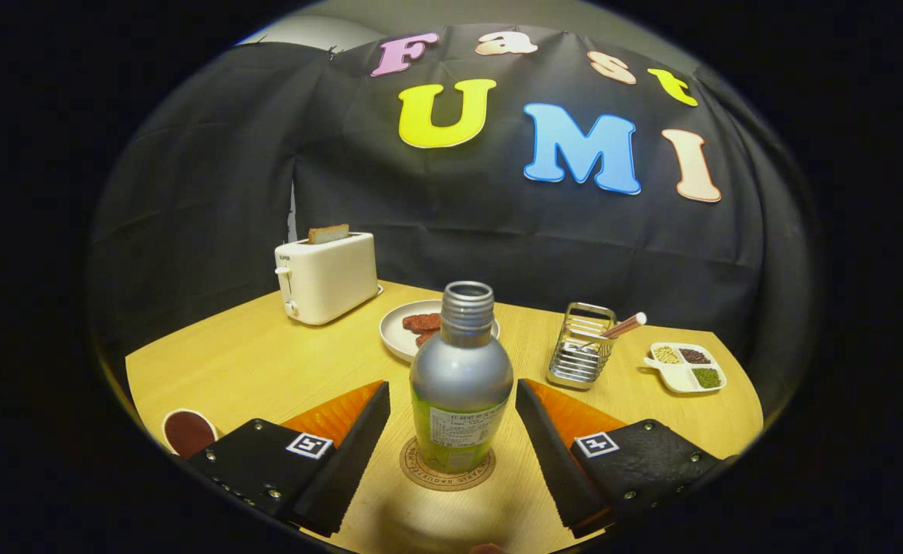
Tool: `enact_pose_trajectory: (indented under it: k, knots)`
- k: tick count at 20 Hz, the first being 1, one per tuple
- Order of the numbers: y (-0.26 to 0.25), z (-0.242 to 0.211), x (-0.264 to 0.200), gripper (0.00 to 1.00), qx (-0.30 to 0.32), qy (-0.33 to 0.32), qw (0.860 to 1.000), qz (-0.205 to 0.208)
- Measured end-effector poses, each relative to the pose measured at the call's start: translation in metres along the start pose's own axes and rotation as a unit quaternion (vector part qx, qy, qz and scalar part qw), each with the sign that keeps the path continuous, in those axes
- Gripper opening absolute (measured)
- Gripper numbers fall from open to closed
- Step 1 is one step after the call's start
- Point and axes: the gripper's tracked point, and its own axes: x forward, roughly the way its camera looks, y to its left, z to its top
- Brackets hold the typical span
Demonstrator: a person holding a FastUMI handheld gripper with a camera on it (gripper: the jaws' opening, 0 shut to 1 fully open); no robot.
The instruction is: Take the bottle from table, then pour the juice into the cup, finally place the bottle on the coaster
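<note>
One bottle [461, 385] between spread claw [452, 404] fingers

- A staged booth got up as a kitchen table, with black cloth [212, 192] hung behind as the wall.
- On the wooden table [266, 362]: a toaster [328, 278] holding bread, a plate [399, 331] of food, a wire rack [580, 345], a divided dish [686, 366] of grains.

I log: bottle [461, 381], uncapped, upright on coaster [446, 471], between my gripper's [453, 402] spread jaws, untouched; cup [188, 431] left of them; toaster [326, 277], plate [403, 329] beyond on worktop [266, 369].
</note>
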Motion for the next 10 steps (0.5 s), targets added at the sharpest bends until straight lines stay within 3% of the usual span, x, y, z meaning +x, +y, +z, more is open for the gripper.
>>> enact_pose_trajectory:
  k: [10]
  knots:
    - [-0.003,0.072,-0.106,0.98,0.005,-0.077,0.995,-0.065]
